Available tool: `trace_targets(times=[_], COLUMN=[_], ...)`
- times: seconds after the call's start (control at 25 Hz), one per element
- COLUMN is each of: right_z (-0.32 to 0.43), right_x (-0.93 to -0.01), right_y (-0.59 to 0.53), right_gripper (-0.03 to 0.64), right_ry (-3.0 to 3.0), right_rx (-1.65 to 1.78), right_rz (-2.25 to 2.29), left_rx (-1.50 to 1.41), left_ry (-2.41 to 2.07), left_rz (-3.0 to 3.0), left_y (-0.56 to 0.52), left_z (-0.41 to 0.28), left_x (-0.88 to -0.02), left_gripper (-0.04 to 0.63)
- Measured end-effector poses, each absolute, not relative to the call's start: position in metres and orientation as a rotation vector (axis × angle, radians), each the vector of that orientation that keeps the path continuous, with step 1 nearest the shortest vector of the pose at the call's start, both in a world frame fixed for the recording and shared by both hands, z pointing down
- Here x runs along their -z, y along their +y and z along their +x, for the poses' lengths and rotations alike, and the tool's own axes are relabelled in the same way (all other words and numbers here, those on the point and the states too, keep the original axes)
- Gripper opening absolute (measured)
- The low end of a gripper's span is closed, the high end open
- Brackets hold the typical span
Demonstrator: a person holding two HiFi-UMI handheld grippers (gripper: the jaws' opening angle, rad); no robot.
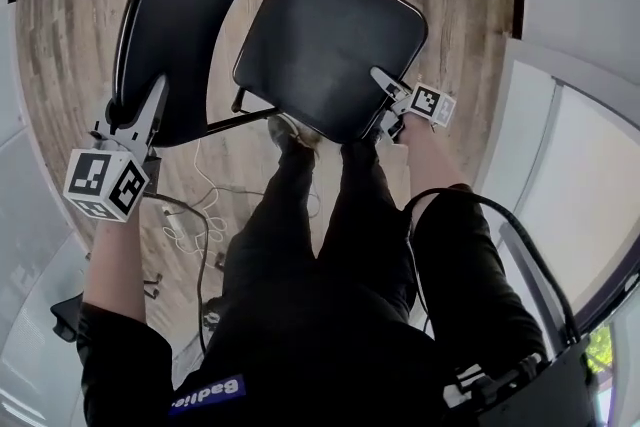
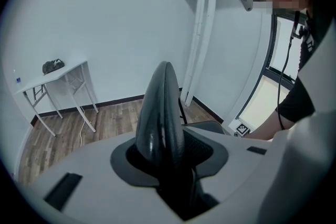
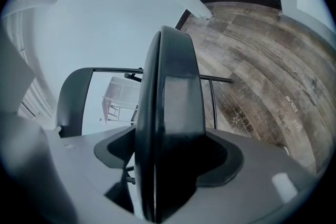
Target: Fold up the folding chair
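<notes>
The left gripper (image 1: 150, 107) is closed on the backrest (image 1: 185, 5) at its seven o'clock; the right gripper (image 1: 386, 101) clamps the seat (image 1: 325, 35) at five o'clock.

My left gripper (image 1: 150, 105), out at ten o'clock on a bare forearm, clamps the backrest (image 1: 190, 5); my right gripper (image 1: 388, 103), at one o'clock, pinches the seat (image 1: 330, 35), both pointing downward
</notes>
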State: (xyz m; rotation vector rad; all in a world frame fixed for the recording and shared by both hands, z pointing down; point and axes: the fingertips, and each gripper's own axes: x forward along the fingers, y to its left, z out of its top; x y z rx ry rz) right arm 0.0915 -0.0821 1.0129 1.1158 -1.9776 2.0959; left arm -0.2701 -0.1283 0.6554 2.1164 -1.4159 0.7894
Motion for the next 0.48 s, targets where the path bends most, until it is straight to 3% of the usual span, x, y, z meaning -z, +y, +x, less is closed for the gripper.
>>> trace_targets(times=[0.48], right_z=[0.073], right_x=[-0.956], right_y=[-0.081], right_gripper=[0.296], right_ry=[-1.94], right_rx=[-2.059], right_rz=[1.186], left_rx=[-0.852], left_ry=[-1.419], left_rz=[2.131], left_y=[-0.112], left_z=[-0.247], left_x=[-0.617], left_gripper=[0.121])
